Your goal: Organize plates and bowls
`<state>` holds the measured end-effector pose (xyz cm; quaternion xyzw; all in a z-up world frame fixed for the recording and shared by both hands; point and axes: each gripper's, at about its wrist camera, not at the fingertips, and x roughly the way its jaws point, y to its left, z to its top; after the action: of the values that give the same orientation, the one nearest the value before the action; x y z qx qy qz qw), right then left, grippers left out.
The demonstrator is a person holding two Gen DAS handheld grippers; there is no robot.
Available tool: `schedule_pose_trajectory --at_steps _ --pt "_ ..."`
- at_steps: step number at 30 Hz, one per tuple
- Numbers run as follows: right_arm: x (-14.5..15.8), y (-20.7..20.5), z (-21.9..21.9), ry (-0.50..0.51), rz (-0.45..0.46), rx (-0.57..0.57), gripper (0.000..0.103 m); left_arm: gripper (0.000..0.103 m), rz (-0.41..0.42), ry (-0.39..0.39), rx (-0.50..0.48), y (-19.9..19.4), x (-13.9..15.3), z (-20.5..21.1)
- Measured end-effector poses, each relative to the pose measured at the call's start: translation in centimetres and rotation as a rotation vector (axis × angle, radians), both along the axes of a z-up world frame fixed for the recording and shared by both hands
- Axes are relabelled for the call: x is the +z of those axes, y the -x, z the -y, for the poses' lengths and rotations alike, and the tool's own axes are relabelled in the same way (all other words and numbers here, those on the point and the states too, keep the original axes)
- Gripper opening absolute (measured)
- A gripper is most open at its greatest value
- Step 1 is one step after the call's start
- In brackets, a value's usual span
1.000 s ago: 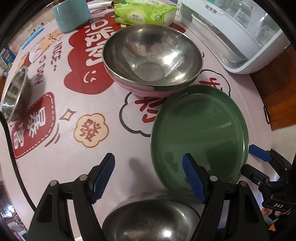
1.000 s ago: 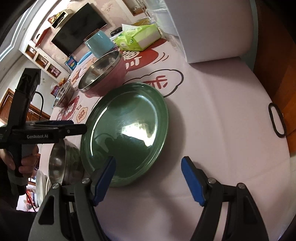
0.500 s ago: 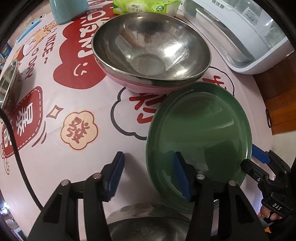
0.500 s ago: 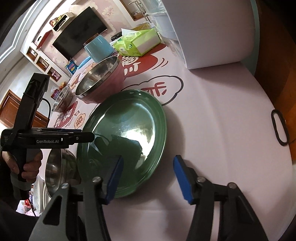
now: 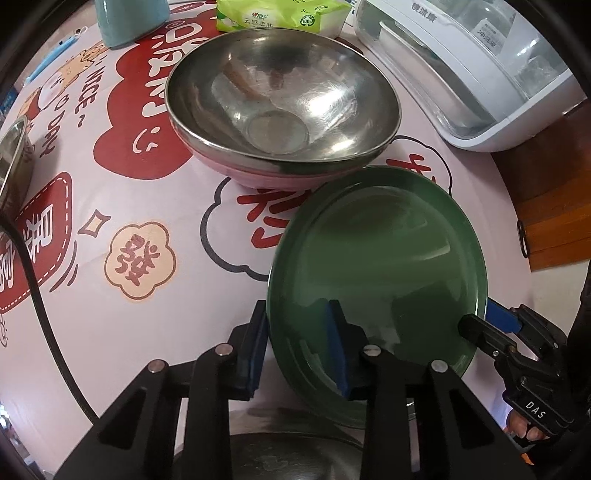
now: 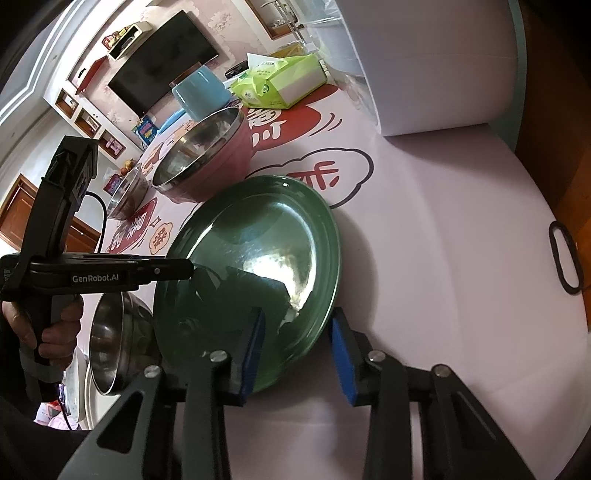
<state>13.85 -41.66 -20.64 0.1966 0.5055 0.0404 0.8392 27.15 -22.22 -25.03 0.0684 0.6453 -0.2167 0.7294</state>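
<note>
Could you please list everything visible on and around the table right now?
green plate: one, near table edge, rim between both grippers' closing jaws
steel bowl: one, nested in pink bowl, behind plate
other steel bowls: two, one at left edge, one under left gripper
tissue pack: one, green, far side
blue cup: one, far side
white appliance: one, far right
left gripper, right gripper: black, blue pads
hand: one, holding left gripper

left gripper (image 5: 297, 345) closing, right gripper (image 6: 299, 352) closing
</note>
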Motion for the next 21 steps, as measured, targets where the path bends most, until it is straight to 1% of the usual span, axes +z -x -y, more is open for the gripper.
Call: schedule_pose_trajectory --at_steps 6,12,15,21 --pt "0.0 0.0 0.2 0.004 -0.009 -0.006 0.028 0.029 0.010 -0.005 0.006 0.4 -0.1 0.0" --pt "0.1 0.5 0.2 0.008 -0.025 -0.008 0.027 0.028 0.014 -0.025 -0.011 1.1 0.4 -0.3" --pt "0.2 0.9 0.3 0.010 -0.030 -0.023 0.027 0.028 0.017 -0.032 -0.024 1.8 0.6 0.2" --pt "0.9 1.8 0.9 0.028 -0.017 -0.049 0.027 0.028 0.036 -0.011 -0.054 3.0 1.7 1.0"
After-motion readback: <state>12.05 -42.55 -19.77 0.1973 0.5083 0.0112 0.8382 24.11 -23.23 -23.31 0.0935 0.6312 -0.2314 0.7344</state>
